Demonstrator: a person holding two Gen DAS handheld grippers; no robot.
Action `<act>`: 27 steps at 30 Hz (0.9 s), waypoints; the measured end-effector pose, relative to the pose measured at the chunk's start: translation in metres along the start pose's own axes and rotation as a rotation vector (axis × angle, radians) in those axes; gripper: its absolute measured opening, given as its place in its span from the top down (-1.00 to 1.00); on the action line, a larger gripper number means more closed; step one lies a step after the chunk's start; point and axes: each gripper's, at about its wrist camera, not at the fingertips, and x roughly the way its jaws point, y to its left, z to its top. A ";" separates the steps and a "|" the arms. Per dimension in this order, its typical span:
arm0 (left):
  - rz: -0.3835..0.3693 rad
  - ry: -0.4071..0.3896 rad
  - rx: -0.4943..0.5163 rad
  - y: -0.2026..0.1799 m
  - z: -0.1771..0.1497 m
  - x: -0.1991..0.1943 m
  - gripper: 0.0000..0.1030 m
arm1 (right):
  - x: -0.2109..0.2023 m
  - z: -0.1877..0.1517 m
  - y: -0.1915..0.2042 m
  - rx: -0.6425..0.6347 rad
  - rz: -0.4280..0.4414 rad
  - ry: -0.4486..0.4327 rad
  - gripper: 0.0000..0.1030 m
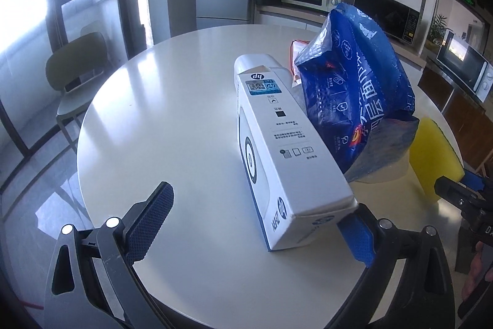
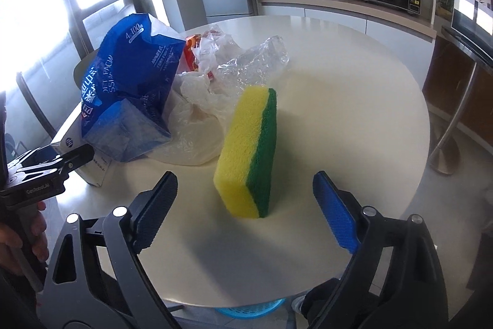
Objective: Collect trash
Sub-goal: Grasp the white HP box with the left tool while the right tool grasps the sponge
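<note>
Both claws stood spread: right claw [image 2: 245, 204] flanking the upright sponge [image 2: 246, 153], which an off-centre pinch could topple; left claw [image 1: 255, 224] around the box [image 1: 286, 150].

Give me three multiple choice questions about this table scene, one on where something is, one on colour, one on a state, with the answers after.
1. Where does the sponge stand?
A. between the right gripper's open fingers
B. inside the blue bag
C. on top of the white box

2. What two colours is the sponge?
A. pink and white
B. yellow and green
C. blue and grey

3. How does the sponge rest on the round table?
A. flat on its green face
B. upright on a narrow edge
C. hanging off the rim

Answers:
1 A, since a finger shows on each side of it, neither one touching.
2 B, a yellow body with a green scouring layer.
3 B, as it stands tall on one edge.
</note>
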 end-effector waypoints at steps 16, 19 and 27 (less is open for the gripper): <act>-0.008 -0.010 0.007 0.024 -0.001 -0.012 -0.88 | 0.022 0.006 -0.004 0.023 -0.012 0.018 -0.22; -0.022 -0.021 -0.006 0.028 0.000 -0.016 -0.88 | 0.025 0.006 -0.004 0.027 -0.012 0.027 -0.07; -0.004 -0.022 0.044 0.019 0.012 0.000 -0.76 | 0.029 0.009 -0.006 0.018 -0.025 0.030 0.48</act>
